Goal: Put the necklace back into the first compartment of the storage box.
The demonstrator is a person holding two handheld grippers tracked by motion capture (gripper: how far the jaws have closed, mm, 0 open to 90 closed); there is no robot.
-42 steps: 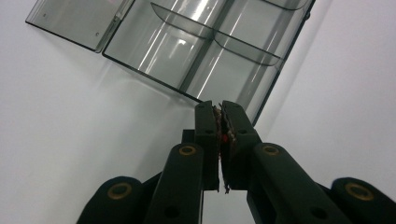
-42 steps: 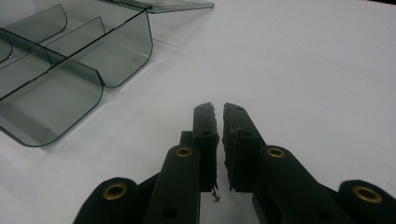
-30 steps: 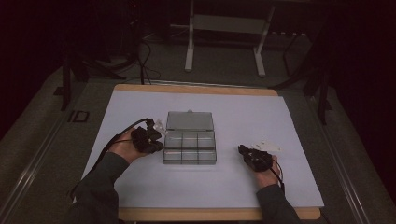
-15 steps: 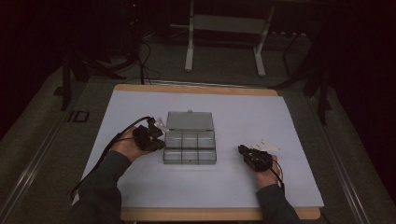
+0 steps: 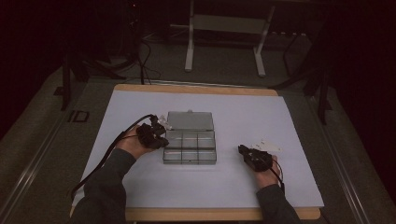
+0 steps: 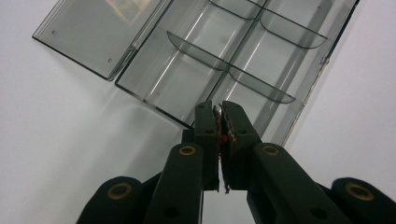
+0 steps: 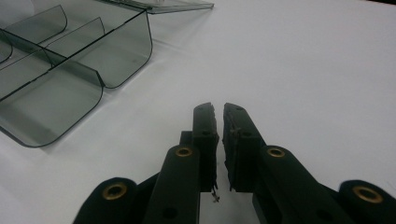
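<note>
High view first: my left claw (image 5: 156,134) sits at the left side of the clear smoky-grey plastic compartment box (image 5: 189,148), and my right claw (image 5: 246,151) rests on the white tabletop (image 5: 233,191) well apart from the box, off to its right. The box lies between my two claws, with its flat hinged lid (image 5: 190,121) folded open and lying on the tabletop on the far side of the tray. Looking along my left claw (image 6: 219,116), the jaws stand nearly together with only a thin slit between them, and in that slit something small with a red spot (image 6: 224,138) shows between the pads; what it is I cannot make out. Just ahead of this claw's tips is the near wall of the box (image 6: 210,65), its curved dividers running across the compartments, and the open lid (image 6: 93,32) lies ahead to the left. Looking along my right claw (image 7: 219,116), the jaws are likewise drawn close with a narrow gap, and I see nothing held between them; bare white tabletop (image 7: 303,70) lies ahead of the tips, and the box (image 7: 56,84), with its rounded dividers, stands ahead and to the left, clear of the claw.
</note>
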